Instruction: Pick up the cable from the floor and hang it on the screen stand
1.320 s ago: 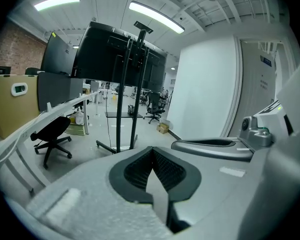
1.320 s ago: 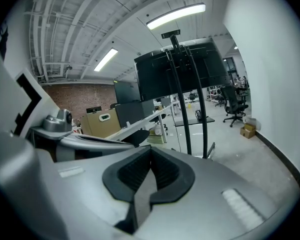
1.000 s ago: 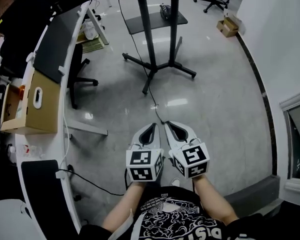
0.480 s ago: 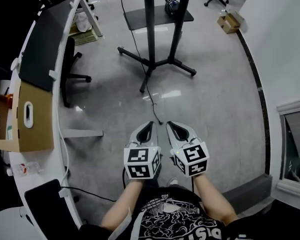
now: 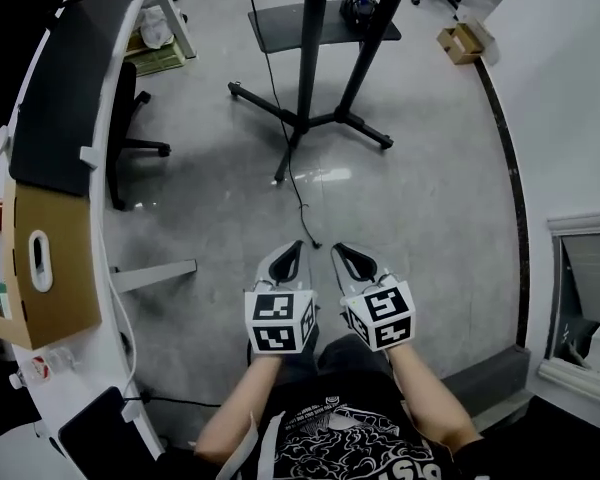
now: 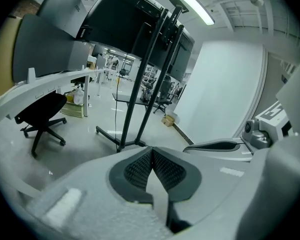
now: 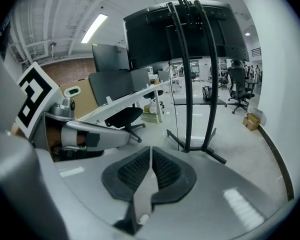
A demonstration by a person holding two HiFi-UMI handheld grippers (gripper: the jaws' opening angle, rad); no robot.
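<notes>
Head view: my left gripper and right gripper are held side by side above the grey floor. In both gripper views the ribbed fingers are pressed together at their tips, closed on themselves. The black cable lies on the floor, running past the foot of the screen stand toward me. Its free end rests just ahead of the 2 grippers.

screen stand: nearer and larger in the head view
cardboard box: slid lower along the left edge
</notes>
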